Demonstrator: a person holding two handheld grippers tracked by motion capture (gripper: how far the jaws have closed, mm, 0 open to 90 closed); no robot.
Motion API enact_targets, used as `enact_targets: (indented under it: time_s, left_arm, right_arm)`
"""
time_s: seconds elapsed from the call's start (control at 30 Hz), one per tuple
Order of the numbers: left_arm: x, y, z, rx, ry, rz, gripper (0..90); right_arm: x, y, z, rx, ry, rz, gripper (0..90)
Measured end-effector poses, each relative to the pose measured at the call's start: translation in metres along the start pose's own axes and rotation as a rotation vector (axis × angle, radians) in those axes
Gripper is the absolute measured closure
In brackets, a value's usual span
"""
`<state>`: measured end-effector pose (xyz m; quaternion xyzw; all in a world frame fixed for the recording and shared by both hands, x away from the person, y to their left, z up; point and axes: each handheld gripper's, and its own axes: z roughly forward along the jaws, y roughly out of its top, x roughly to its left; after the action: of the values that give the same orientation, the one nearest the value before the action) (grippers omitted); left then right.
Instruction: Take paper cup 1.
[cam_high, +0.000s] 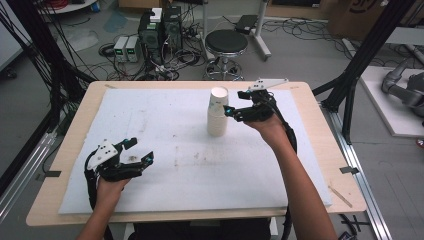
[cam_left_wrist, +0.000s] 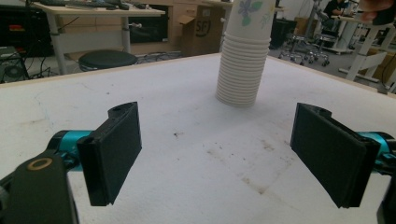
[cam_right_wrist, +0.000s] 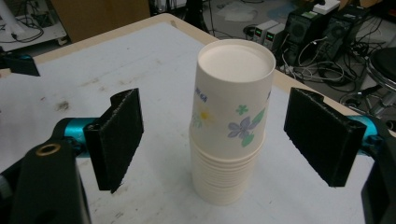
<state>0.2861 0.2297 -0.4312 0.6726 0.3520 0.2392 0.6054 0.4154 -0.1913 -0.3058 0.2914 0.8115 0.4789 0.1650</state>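
Paper cup stack (cam_right_wrist: 229, 126), upside-down, floral, betw. spread right gripper (cam_right_wrist: 231, 140); left gripper (cam_left_wrist: 233, 156) spread.

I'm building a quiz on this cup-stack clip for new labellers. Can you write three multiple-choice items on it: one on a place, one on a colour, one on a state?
1. Where does the stack of paper cups stand?
A. On the white mat, near the table's far edge
B. On the floor beside the stool
C. At the table's near left corner

2. What colour is the flower printed on the top cup?
A. Red
B. Purple-blue
C. Black

3. How does the right gripper stand to the stack?
A. Shut on the top cup
B. Open, with a jaw on either side of the stack, touching nothing
C. Lying flat on the mat

Answers:
1 A: the high view shows the stack on the white mat, toward the far side.
2 B: the right gripper view shows a purple-blue flower with green leaves.
3 B: gaps show between both jaws and the cups.
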Motion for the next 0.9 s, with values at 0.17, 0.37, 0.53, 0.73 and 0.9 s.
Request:
enact_targets:
  time_s: [0.17,0.37,0.53,0.73,0.9]
  left_arm:
    - [0.000,0.000,0.000,0.001,-0.005,-0.007,16.3]
    - [0.000,0.000,0.000,0.000,-0.005,-0.006,16.3]
    - [0.001,-0.001,0.000,0.000,-0.006,-0.005,16.4]
    - [0.002,-0.001,0.000,-0.002,-0.007,-0.014,16.3]
    - [0.002,-0.001,0.001,0.000,-0.007,-0.016,16.5]
  right_arm:
    - [-0.007,0.009,0.012,0.024,-0.005,-0.001,20.3]
    - [-0.013,0.014,0.029,0.054,-0.001,0.017,20.3]
    - [-0.014,0.018,0.045,0.089,0.002,0.023,20.3]
    - [-0.016,0.016,0.059,0.108,0.008,0.024,20.3]
    - [-0.018,0.017,0.066,0.115,0.002,0.018,24.6]
